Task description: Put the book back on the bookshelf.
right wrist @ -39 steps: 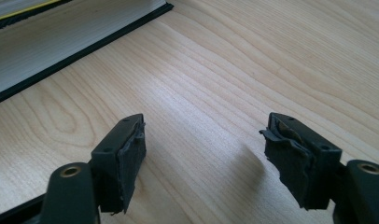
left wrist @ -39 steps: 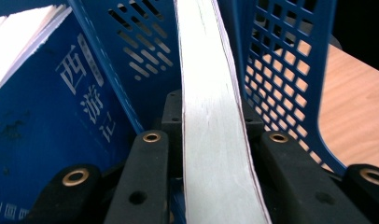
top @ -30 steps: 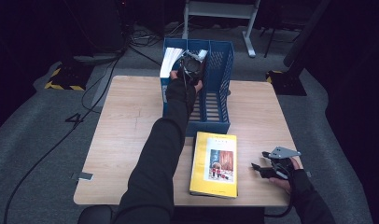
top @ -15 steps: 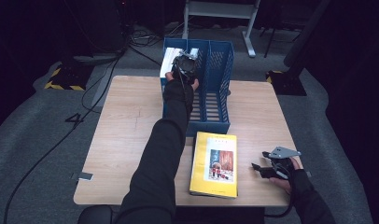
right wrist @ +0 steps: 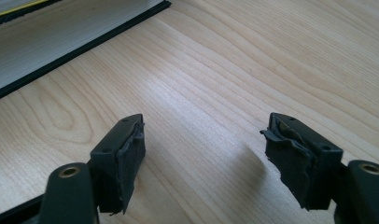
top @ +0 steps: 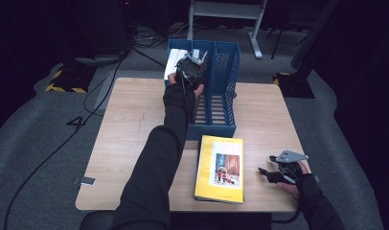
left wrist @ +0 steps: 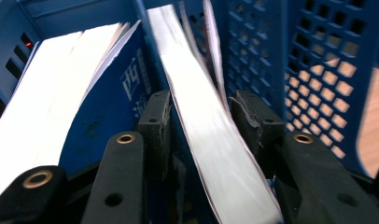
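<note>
A white book [left wrist: 211, 140] is stood on edge in the far-left slot of the blue file rack [top: 226, 72], between the just-widened jaws of the left hand-held gripper [left wrist: 199, 119], released. The right hand-held gripper [right wrist: 204, 149] is rested wide and empty on the desk [top: 135, 124].

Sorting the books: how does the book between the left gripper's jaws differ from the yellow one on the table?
The book in the blue rack stands on edge, pages showing; the yellow book lies flat, cover up. The left gripper straddles the first; the right gripper rests open beside the second.

Three books [top: 220, 167], one file rack [top: 220, 91]
</note>
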`<state>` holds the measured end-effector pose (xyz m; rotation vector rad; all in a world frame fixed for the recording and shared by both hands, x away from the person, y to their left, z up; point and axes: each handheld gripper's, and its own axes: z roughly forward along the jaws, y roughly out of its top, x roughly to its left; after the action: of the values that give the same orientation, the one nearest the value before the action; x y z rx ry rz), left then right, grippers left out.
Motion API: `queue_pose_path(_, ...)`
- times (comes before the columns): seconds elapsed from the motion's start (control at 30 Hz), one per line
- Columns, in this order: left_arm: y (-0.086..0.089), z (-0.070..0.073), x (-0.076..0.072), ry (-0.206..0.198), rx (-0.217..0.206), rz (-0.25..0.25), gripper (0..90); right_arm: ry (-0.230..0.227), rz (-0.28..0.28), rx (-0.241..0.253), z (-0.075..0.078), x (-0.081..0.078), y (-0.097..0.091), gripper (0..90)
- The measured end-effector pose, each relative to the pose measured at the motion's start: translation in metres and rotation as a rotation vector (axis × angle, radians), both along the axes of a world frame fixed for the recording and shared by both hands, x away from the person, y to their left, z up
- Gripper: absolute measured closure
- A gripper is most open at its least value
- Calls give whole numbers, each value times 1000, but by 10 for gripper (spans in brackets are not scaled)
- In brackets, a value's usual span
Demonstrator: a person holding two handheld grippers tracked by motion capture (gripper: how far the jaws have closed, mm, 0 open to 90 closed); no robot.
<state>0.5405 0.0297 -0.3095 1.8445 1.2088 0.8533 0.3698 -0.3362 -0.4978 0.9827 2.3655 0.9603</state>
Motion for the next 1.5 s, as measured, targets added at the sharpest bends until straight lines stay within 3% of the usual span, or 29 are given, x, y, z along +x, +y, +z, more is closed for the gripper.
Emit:
queue_pose_path(0.2,7,2,-13,-2,-13,-35,559,1,5,-1,0,0,1,290)
queue_pose_path(0.33,11,4,-21,-13,0,-52,550,3,5,2,0,0,0,289)
queue_pose_path(0.7,25,4,-41,-48,41,-96,426,2,11,3,0,-1,1,287)
queue_pose_path(0.87,33,1,-50,-41,45,-123,411,5,15,6,0,-1,1,287)
queue_pose_path(1.07,46,-5,-67,-36,18,-218,383,13,11,13,-1,0,1,285)
queue_pose_path(1.27,52,-17,-87,-19,44,-303,347,15,8,14,0,-1,0,282)
queue_pose_path(1.4,57,-35,-100,-18,75,-359,313,11,4,31,4,-2,0,280)
queue_pose_path(1.5,64,-53,-109,5,90,-398,298,10,-6,52,8,-3,-1,274)
